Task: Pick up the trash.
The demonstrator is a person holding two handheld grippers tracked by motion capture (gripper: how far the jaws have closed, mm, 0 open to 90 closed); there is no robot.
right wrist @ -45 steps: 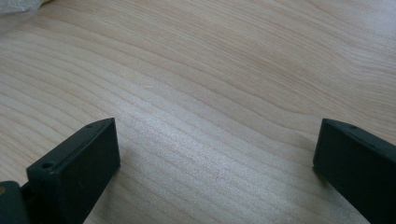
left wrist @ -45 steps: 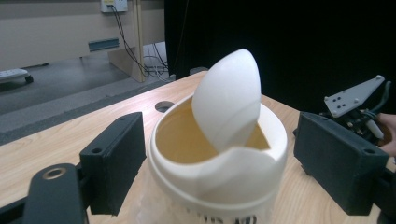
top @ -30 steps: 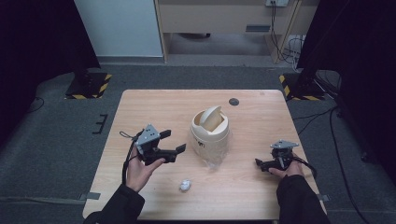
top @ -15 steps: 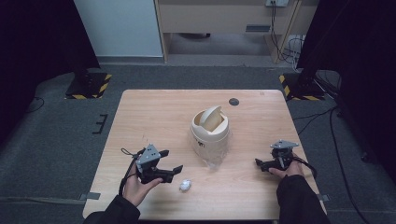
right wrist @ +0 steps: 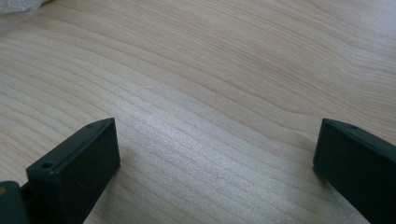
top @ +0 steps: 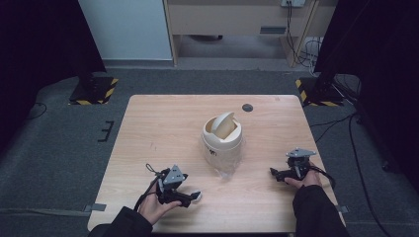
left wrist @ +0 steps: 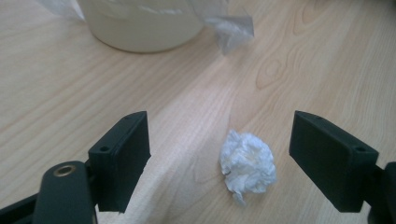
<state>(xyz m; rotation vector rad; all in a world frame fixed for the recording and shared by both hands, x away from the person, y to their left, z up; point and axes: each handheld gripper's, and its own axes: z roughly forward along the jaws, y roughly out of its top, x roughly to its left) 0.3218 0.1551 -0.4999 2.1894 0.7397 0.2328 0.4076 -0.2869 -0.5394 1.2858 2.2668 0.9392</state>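
Now the left gripper, jaws just narrowing, brackets a crumpled paper wad untouched; the right gripper rests spread wide.

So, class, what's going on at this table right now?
A person holds a gripper in each hand. The left gripper is low over the wooden table, its jaws just been closing yet open, either side of a crumpled white tissue ball without touching it. A cream swing-lid bin with a clear liner stands mid-table. The right gripper rests open near the table's right edge, holding nothing.
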